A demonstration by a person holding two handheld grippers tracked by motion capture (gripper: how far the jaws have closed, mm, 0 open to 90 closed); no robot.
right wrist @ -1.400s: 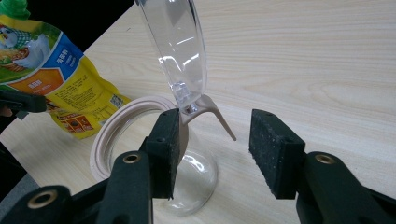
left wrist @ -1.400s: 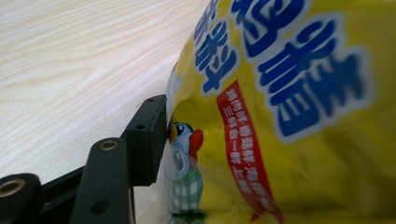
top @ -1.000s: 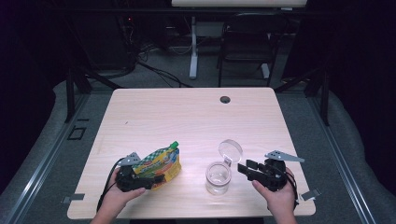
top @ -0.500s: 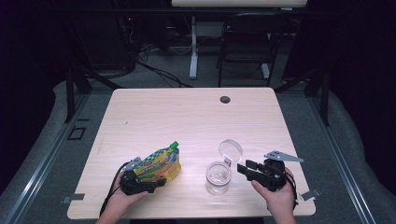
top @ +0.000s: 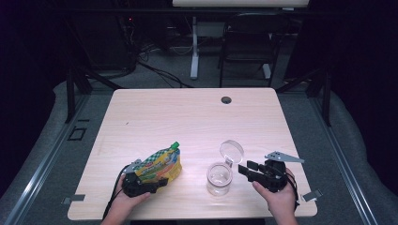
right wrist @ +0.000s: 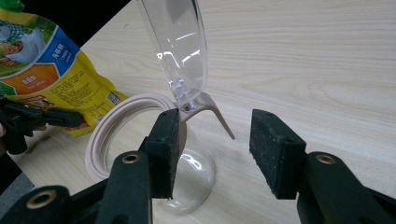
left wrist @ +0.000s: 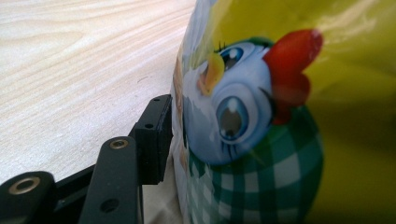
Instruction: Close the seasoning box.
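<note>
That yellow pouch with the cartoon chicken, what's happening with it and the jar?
A person works at a light wooden table with a gripper in each hand. The left gripper has the yellow, green-capped pouch between its jaws, which have just been closing on it. The right gripper waits open beside the clear plastic jar, whose hinged clear lid stands flipped up. The pouch rests on the table, left of the jar.

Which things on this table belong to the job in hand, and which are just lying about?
Part of the job:
- yellow spouted pouch, between the jaws of the left hand-held gripper, which have just been closing
- clear jar with its hinged lid open, by the right hand-held gripper

Just there:
- table's cable grommet
- chair behind the table
</note>
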